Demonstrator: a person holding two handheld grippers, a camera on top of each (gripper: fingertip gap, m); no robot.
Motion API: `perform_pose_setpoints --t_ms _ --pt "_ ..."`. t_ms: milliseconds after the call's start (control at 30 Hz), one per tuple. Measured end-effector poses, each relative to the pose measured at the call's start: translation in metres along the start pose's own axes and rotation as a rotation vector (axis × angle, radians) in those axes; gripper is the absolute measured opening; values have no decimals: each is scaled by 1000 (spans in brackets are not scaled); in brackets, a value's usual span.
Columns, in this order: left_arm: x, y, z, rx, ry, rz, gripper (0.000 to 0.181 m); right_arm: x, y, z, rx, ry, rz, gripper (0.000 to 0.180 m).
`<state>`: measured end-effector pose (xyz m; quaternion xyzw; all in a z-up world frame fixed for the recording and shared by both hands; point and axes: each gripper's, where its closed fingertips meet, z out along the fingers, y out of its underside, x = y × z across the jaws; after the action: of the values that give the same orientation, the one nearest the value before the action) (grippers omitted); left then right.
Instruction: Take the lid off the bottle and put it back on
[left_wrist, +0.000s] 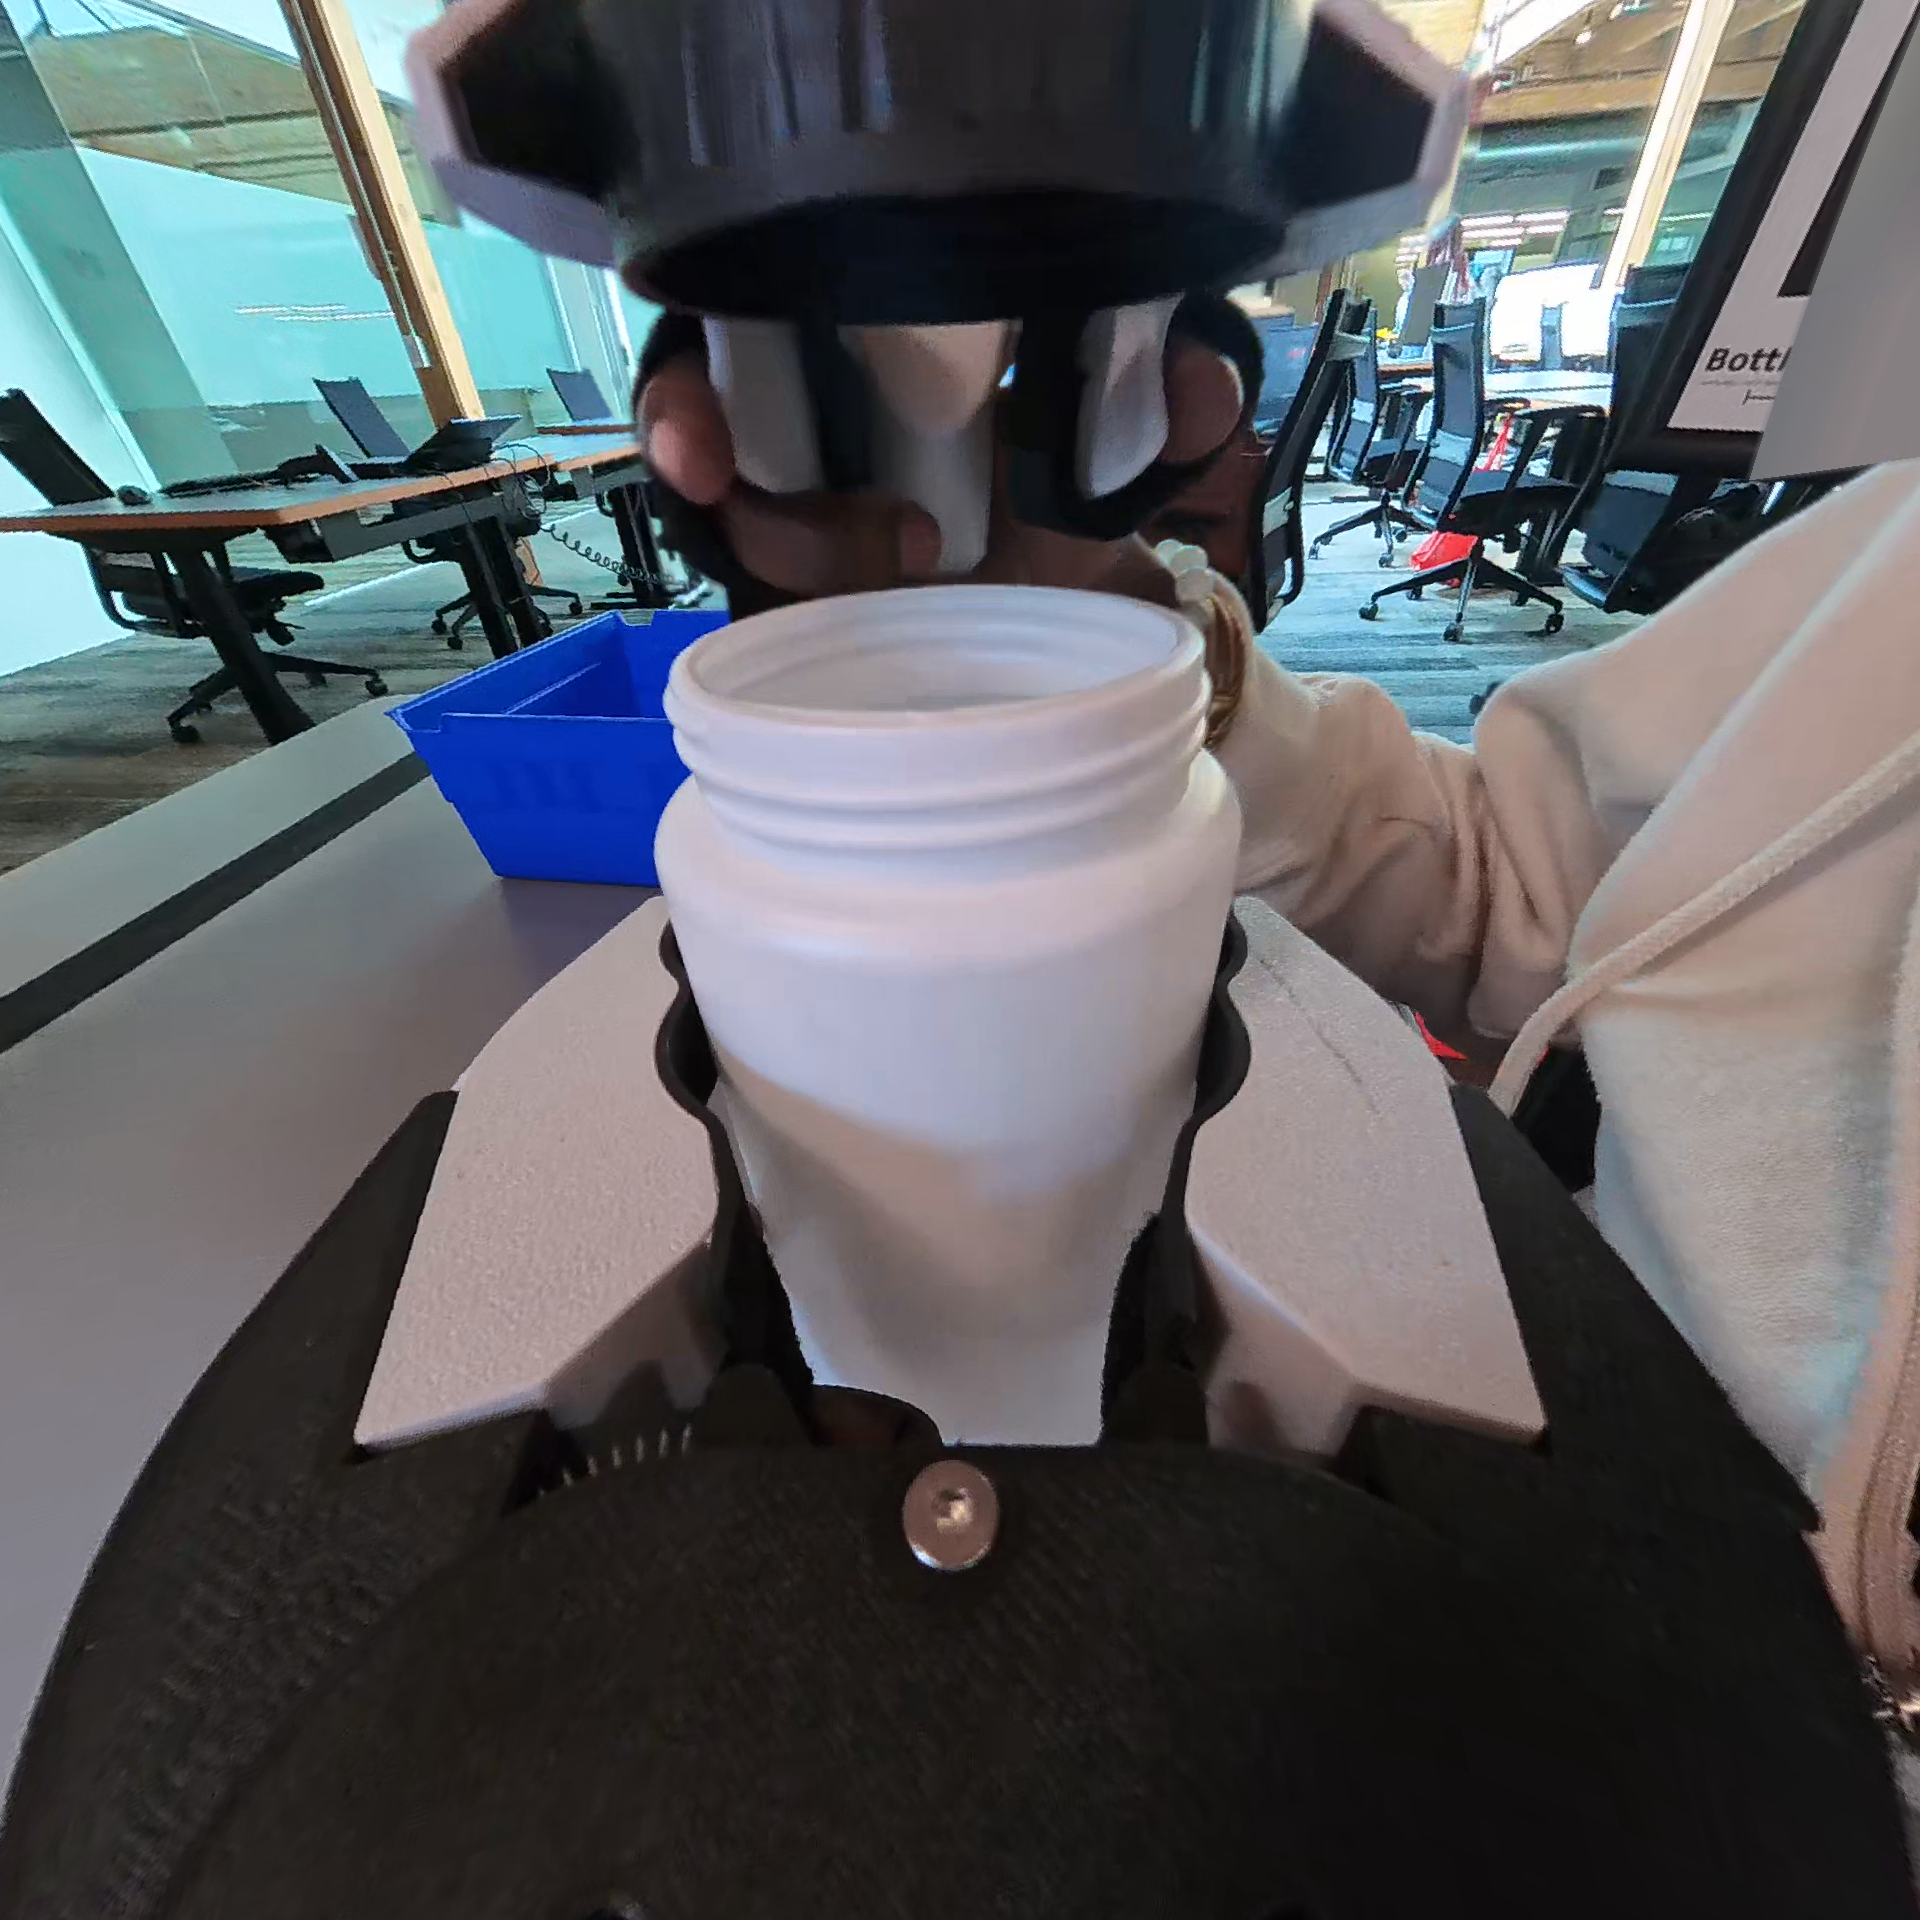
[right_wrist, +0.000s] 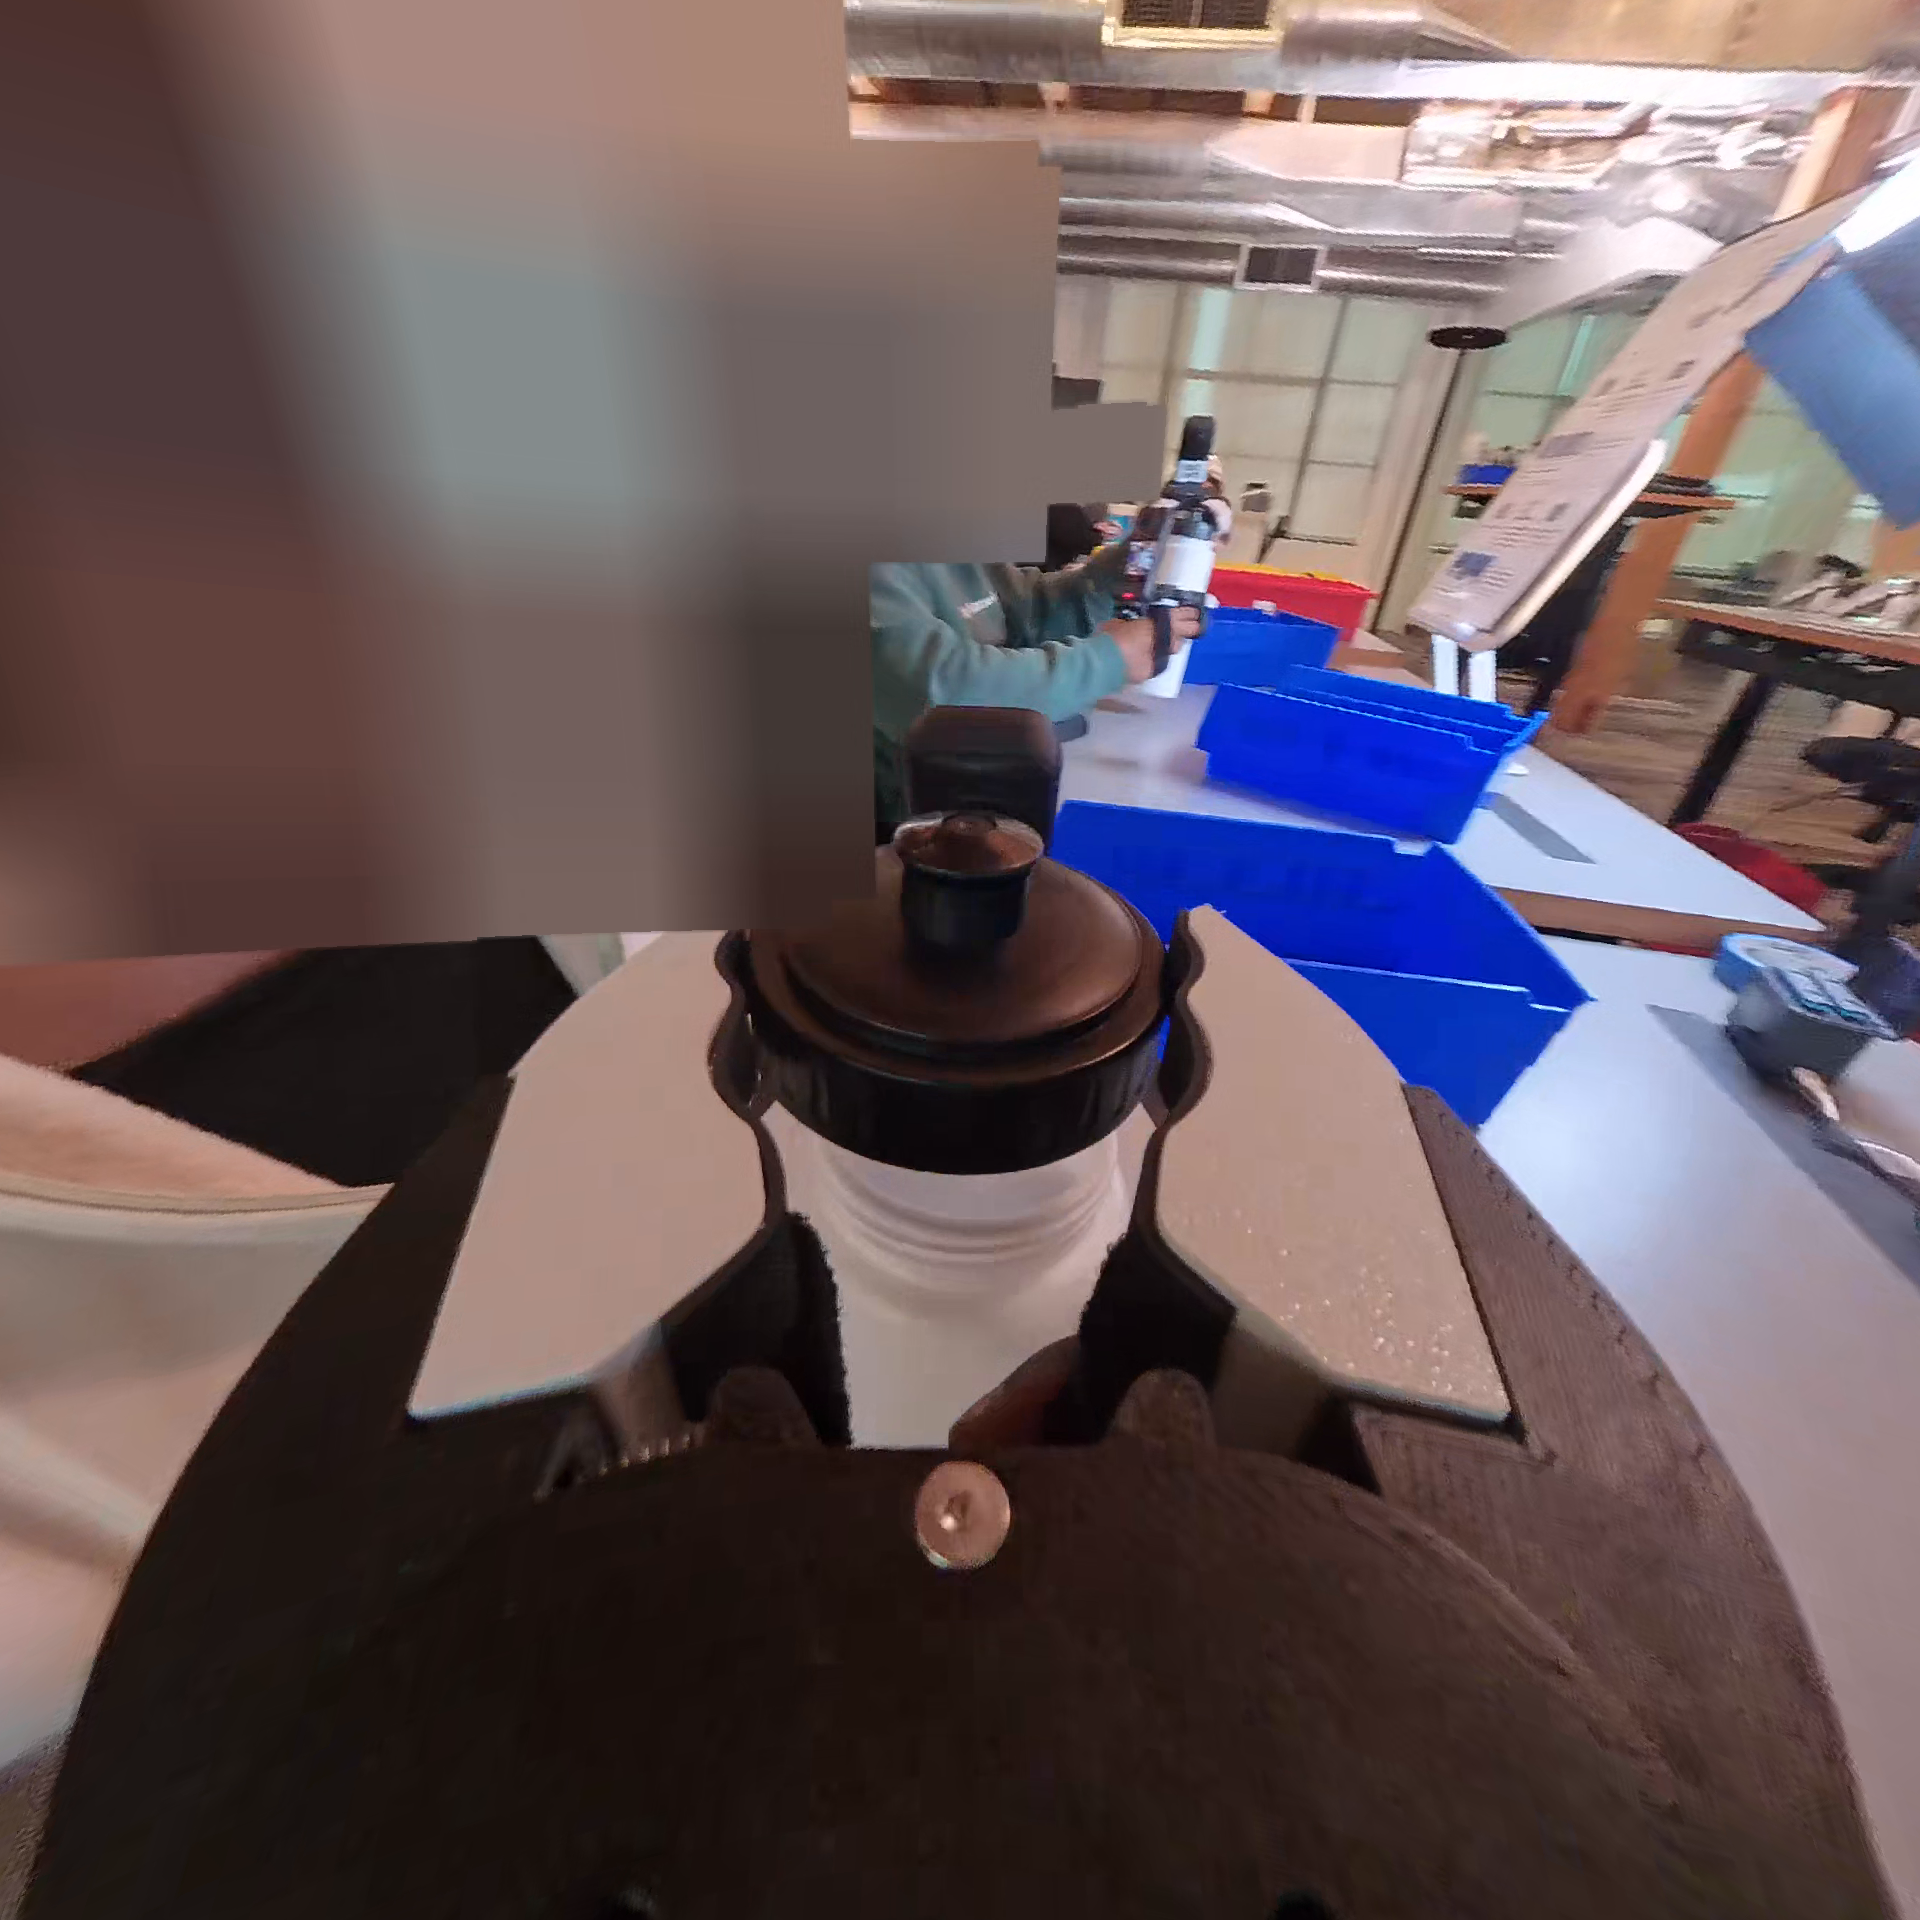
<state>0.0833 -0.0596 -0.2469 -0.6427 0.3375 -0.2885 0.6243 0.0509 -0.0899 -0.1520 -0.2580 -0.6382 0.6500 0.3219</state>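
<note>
Left gripper (left_wrist: 951, 1049): your jaws are clamped on the white bottle (left_wrist: 951, 987) at mid-body, pads pressed against both sides, holding it upright above the grey table (left_wrist: 208, 1091).

Bottle: its mouth is open in the left wrist view, threads bare and rim clear all round; the body narrows out of sight between your fingers.

Lid (right_wrist: 951, 1023): black, with a spout on top — it sits squeezed between your right jaws by its ribbed edge.

Right gripper (right_wrist: 956, 1023): closed on the lid, one finger on each side of the rim. In the left wrist view this gripper (left_wrist: 940, 260) hangs directly over the bottle's mouth, blurred, with your hand (left_wrist: 727, 457) behind it on the white handle.

Gap: the left wrist view shows the lid end above the neck and apart from it; in the right wrist view the white neck appears right under the lid, and whether they touch cannot be told from there.

Bin (left_wrist: 551, 758): blue, on the table just behind the bottle, to its left.

Sleeve (left_wrist: 1455, 810): cream, reaching in from the right behind the bottle.

Background: more blue bins (right_wrist: 1351, 758) on a long white table (right_wrist: 1662, 1195), and a person (right_wrist: 987, 634) in a green top farther off — handling another bottle.
</note>
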Motion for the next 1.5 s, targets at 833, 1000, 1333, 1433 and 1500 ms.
perform_pose_setpoints --t_ms 833,1000,1333,1433,1500 --pt "-4 -1 -2 21 -37 -1 93 182 219 -478 -793 1684 681 79" --pt "-5 -2 -2 23 -42 -2 93 170 227 -476 -891 1690 691 86" --pt "-8 -2 -2 28 -55 -5 93 114 44 -207 -549 743 -54 70" --pt "-7 -2 -2 26 -55 -1 93 4 24 -89 -570 79 -269 56" --pt "-7 -2 -2 25 -55 1 93 -26 33 -53 -712 -80 -309 54"
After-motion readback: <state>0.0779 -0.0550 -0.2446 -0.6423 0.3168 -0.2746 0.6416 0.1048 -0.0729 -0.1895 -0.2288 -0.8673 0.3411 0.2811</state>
